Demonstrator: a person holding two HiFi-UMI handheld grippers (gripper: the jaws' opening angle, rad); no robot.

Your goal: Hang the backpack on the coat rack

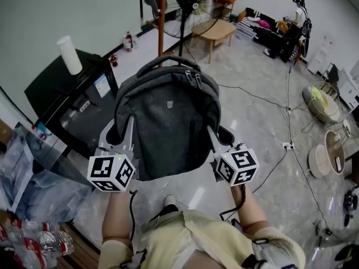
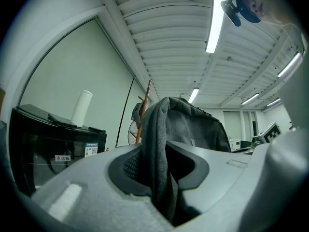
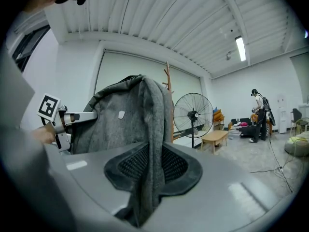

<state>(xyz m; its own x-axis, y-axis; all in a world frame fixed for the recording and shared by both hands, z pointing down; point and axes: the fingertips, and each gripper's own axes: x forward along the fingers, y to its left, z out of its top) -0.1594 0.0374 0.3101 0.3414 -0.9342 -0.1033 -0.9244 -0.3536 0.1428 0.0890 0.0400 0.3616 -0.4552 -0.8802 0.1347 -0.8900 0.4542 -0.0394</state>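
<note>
I hold the dark grey fabric backpack (image 1: pixel 165 122) up in the air in front of me, 1 gripper on each side of it. My left gripper (image 1: pixel 120 132) is clamped on a fold of the grey fabric at the bag's left edge. In the left gripper view that fold stands upright between the 2 jaws, with the pads (image 2: pixel 129 167) pressed against it. My right gripper (image 1: pixel 215 138) grips the right edge in the same way. In the right gripper view a band of the grey cloth runs down between the ribbed black pads (image 3: pixel 174 164), which are narrow and tight on it. Both jaw pairs are only as far apart as the cloth is thick.

The bag hangs between the 2 grippers with its flat panel turned up toward my head. Its top carry handle (image 1: pixel 162 62) and 2 zip pulls (image 1: pixel 194 78) point away from me.

The brown wooden coat rack (image 1: pixel 162 13) stands beyond the bag, apart from it, so the backpack is not yet on a peg. In the right gripper view its pole rises just behind the bag's top. Right of the rack are a black standing floor fan (image 1: pixel 188 4) and a low light wooden table (image 1: pixel 216 31). To my left a tall white cylinder (image 1: pixel 69 55) stands on a black cabinet (image 1: pixel 56 88). Black cables (image 1: pixel 291 144) trail over the pale glossy floor at my right.
</note>
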